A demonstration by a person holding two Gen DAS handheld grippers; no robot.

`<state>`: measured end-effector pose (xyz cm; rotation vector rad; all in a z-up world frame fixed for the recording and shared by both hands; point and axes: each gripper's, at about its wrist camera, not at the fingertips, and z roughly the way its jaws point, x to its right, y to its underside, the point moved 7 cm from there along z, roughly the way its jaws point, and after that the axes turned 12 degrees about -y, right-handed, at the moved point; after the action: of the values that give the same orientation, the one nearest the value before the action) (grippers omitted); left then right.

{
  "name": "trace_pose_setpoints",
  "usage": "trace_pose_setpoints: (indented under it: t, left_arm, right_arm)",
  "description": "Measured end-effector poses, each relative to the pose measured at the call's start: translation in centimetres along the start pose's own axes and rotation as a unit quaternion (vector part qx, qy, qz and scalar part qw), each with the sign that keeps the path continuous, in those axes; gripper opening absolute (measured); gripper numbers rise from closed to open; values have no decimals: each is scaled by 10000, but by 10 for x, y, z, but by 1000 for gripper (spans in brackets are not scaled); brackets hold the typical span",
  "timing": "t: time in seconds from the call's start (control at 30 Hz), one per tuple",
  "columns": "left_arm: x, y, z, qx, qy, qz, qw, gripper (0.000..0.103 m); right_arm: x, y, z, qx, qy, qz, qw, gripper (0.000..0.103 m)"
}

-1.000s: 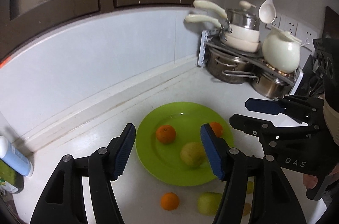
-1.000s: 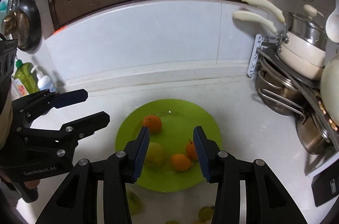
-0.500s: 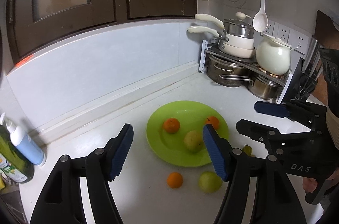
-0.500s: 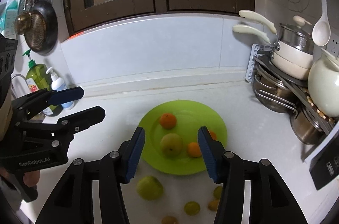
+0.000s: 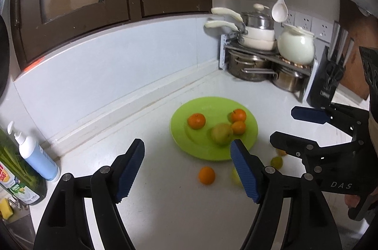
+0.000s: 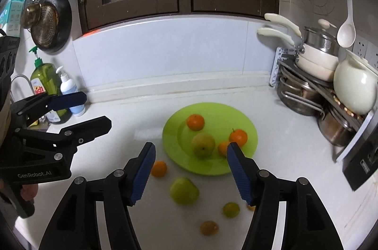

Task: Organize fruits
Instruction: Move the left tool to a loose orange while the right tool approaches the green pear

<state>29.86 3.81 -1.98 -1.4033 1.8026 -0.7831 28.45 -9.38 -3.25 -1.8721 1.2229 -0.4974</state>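
Note:
A lime-green plate (image 5: 203,148) (image 6: 245,117) lies on the white counter and holds three oranges and a green pear (image 5: 221,133) (image 6: 202,144). Loose on the counter in front of it are an orange (image 5: 206,175) (image 6: 159,168), a green apple (image 6: 184,190) and several small fruits (image 6: 231,209). My left gripper (image 5: 187,168) is open and empty, raised above the counter before the plate. My right gripper (image 6: 191,172) is open and empty above the loose fruit; it also shows in the left wrist view (image 5: 297,127).
A rack of pots and pans (image 6: 314,84) with a white jug (image 6: 354,89) fills the right corner, beside a black knife block (image 5: 328,82). Soap bottles (image 6: 59,89) stand at the left by the wall. Pans (image 6: 47,23) hang on the left wall.
Both grippers have pulled back and up from the plate, so more of the counter and the loose fruit shows. The right gripper's jaws have opened wider. A third orange now shows on the plate.

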Motion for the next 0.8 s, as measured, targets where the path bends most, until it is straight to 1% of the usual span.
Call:
trace_pose_setpoints:
  t: [0.13,0.33,0.57,0.8]
  left_arm:
    - [-1,13,8,-83,103,238,9996,75]
    - [2,31,25,-169,352,622,9973,75]
    - [14,51,53,-350,787,1014,9911,75]
    - [27,66,82,-558,1045,1230,9853,75]
  right_arm:
    - [-6,13,8,-154,61,100,9998,64]
    - [-8,34,25,-508,181,219,9983,64]
    - [-3,53,47,-907,262,363,9949,64]
    - [4,71,66,-1270,288,547,9900,64]
